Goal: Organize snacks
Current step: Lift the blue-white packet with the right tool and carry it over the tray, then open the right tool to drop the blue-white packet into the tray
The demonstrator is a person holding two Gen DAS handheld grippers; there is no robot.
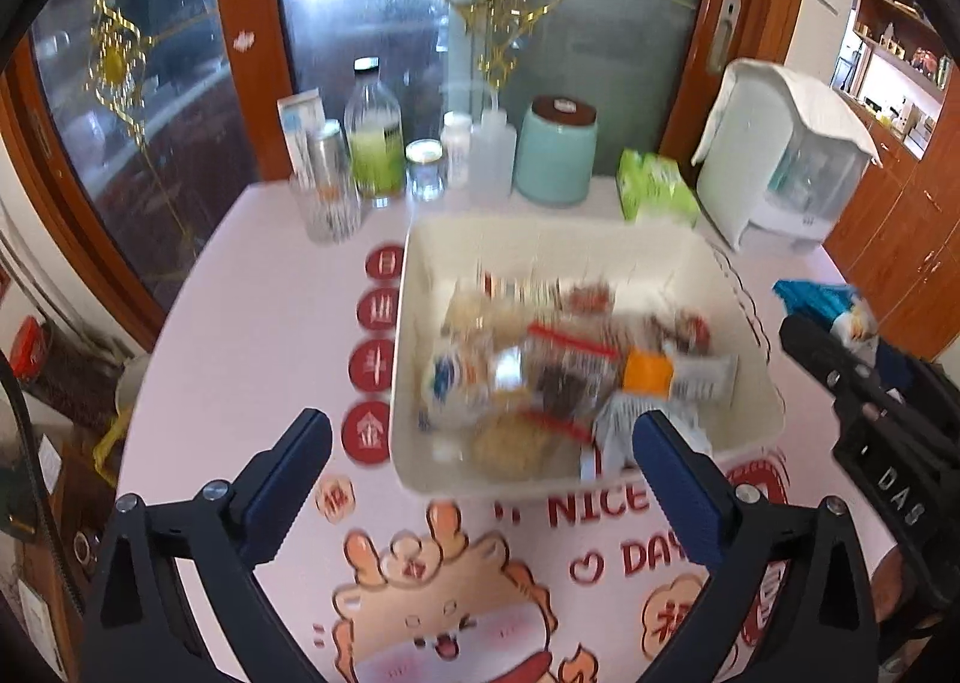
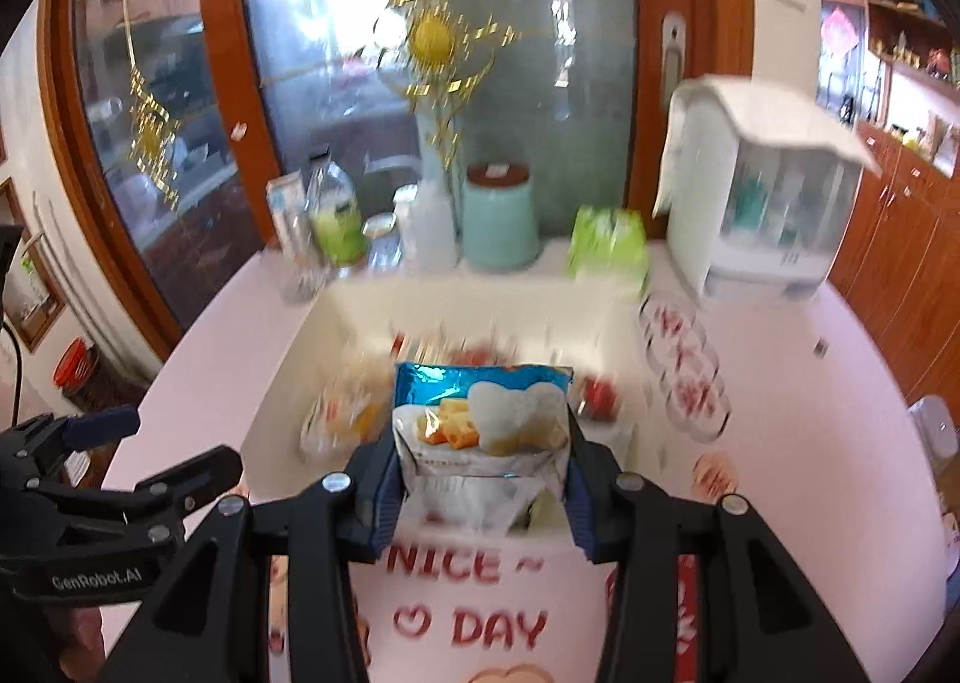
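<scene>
Right gripper (image 2: 480, 479) clamped on blue-and-white snack bag (image 2: 480, 431), centre frame, above near edge of white bin (image 2: 300, 359). Left gripper (image 1: 486, 461) wide open, empty. Step: bag lifted. Next, likely: carry bag over bin, release among snacks (image 1: 558, 371).

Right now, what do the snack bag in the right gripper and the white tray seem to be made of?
Snack bag: apparently metallised plastic film, glossy; its blue top glints and the body crinkles. White tray: probably moulded plastic, smooth and slightly shiny, with rounded corners; blur leaves ceramic possible.
</scene>
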